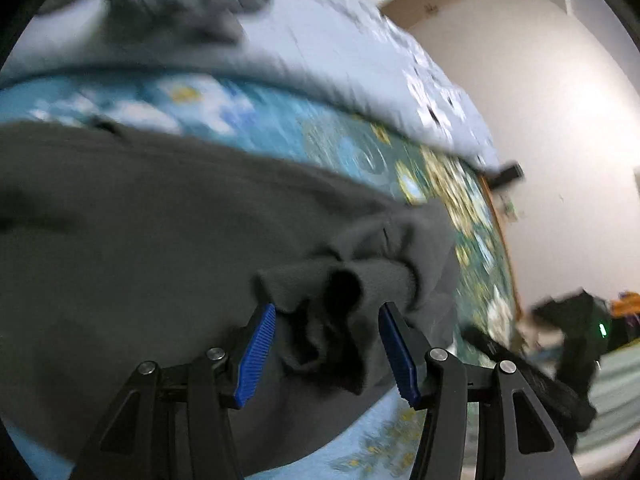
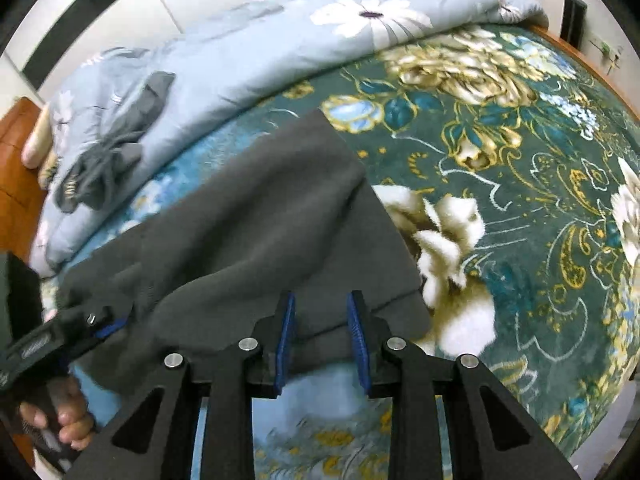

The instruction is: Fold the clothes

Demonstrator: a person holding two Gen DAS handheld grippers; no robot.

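Dark grey garment (image 2: 256,216) lay on the floral blanket (image 2: 520,160), long axis running away from me toward the pale blue quilt (image 2: 280,40). My left gripper (image 1: 328,348) was spread, with a bunched cuff-like end of the fabric sitting between the pads, not pinched. My right gripper (image 2: 320,340) was also spread, near hem edge between its fingers, no clamp visible. Left view was blurred. Judged both about equally near; next grab hinges on that near edge. Second grey item (image 2: 108,152) sat on the quilt.
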